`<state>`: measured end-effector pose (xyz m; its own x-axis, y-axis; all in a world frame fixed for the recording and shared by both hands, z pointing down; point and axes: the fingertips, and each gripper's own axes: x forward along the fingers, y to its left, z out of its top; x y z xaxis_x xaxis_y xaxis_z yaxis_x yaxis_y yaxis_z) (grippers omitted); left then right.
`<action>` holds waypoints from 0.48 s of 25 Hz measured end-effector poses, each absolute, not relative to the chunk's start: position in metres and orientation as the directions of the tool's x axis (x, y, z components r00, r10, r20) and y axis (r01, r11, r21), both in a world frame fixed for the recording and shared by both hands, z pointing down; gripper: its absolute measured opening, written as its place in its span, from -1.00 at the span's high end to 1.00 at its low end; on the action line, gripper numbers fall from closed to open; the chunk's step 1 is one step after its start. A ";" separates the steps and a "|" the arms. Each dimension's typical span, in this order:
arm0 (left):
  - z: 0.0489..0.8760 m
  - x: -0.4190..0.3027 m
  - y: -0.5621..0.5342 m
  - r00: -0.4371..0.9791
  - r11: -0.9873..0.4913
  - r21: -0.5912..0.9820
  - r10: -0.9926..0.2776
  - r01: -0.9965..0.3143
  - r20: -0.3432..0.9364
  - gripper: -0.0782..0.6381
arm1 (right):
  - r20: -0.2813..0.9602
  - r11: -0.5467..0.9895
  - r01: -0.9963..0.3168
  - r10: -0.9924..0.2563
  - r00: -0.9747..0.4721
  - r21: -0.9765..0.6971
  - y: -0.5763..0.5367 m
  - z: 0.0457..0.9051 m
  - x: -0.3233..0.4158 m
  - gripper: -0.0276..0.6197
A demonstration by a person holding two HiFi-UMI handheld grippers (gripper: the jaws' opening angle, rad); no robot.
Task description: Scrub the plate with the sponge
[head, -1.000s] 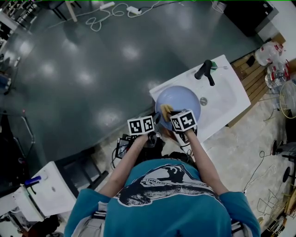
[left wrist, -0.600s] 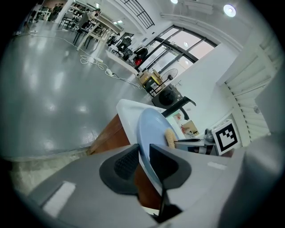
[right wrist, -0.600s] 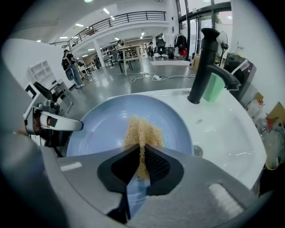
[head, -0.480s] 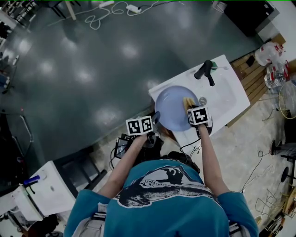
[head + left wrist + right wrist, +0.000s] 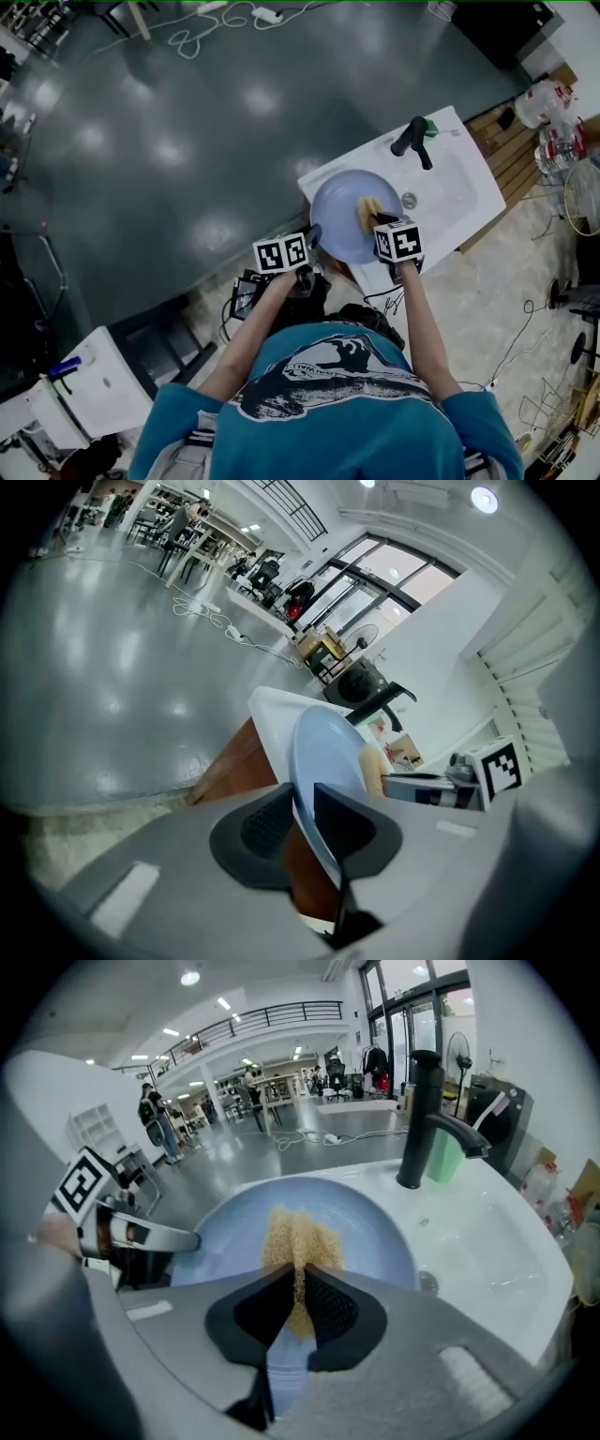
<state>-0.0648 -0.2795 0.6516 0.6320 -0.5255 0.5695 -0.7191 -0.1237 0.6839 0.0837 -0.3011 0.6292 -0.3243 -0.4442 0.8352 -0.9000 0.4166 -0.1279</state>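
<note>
A pale blue plate (image 5: 345, 216) is held over the white sink (image 5: 455, 192). My left gripper (image 5: 302, 819) is shut on the plate's rim (image 5: 314, 761) at its near left edge, and the plate stands edge-on in the left gripper view. My right gripper (image 5: 300, 1299) is shut on a tan sponge (image 5: 298, 1239), squeezed thin between the pads and pressed flat on the plate (image 5: 370, 1232) near its middle. In the head view the sponge (image 5: 367, 210) lies right of the plate's centre, just ahead of the right gripper (image 5: 384, 225).
A black faucet (image 5: 427, 1124) with a green bottle (image 5: 448, 1159) behind it stands at the sink's far side; the drain (image 5: 409, 200) lies right of the plate. Grey floor spreads to the left, with cables (image 5: 202, 28) far off. A second white unit (image 5: 94, 380) sits lower left.
The right gripper with the sponge swept from the plate's near left part across to its right side, then drew back a little toward the middle. The left gripper kept its hold on the rim.
</note>
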 end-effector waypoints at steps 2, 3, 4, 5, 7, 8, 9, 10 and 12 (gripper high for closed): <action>0.652 -0.065 -0.280 0.629 -0.114 0.687 -0.528 -0.718 0.570 0.55 | 0.812 0.473 -0.861 -0.418 -0.407 -0.188 -0.286 0.624 0.052 0.82; 0.652 -0.065 -0.280 0.627 -0.112 0.686 -0.529 -0.719 0.571 0.55 | 0.806 0.503 -0.839 -0.397 -0.438 -0.209 -0.278 0.623 0.037 0.82; 0.652 -0.065 -0.280 0.624 -0.110 0.684 -0.531 -0.722 0.573 0.55 | 0.804 0.533 -0.816 -0.373 -0.464 -0.224 -0.269 0.623 0.022 0.82; 0.652 -0.065 -0.280 0.620 -0.108 0.681 -0.533 -0.724 0.575 0.56 | 0.803 0.561 -0.794 -0.348 -0.484 -0.235 -0.261 0.624 0.009 0.82; 0.652 -0.065 -0.281 0.614 -0.102 0.678 -0.538 -0.728 0.578 0.56 | 0.811 0.607 -0.756 -0.299 -0.503 -0.245 -0.248 0.630 -0.010 0.82; 0.652 -0.065 -0.281 0.611 -0.098 0.678 -0.540 -0.729 0.579 0.56 | 0.819 0.623 -0.744 -0.280 -0.500 -0.241 -0.242 0.635 -0.015 0.82; 0.652 -0.065 -0.281 0.608 -0.095 0.676 -0.541 -0.731 0.581 0.57 | 0.828 0.633 -0.738 -0.269 -0.492 -0.234 -0.239 0.639 -0.017 0.82; 0.652 -0.065 -0.281 0.605 -0.093 0.674 -0.541 -0.733 0.584 0.57 | 0.834 0.638 -0.736 -0.264 -0.484 -0.226 -0.237 0.643 -0.017 0.82; 0.652 -0.066 -0.282 0.600 -0.090 0.669 -0.541 -0.738 0.590 0.57 | 0.840 0.638 -0.737 -0.257 -0.478 -0.224 -0.236 0.645 -0.013 0.82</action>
<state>-0.0656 -0.2817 0.6520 0.6002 -0.5406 0.5895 -0.7381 -0.0905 0.6686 -0.0131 -0.2356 0.6451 -0.4781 -0.2569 0.8399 -0.7367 0.6380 -0.2241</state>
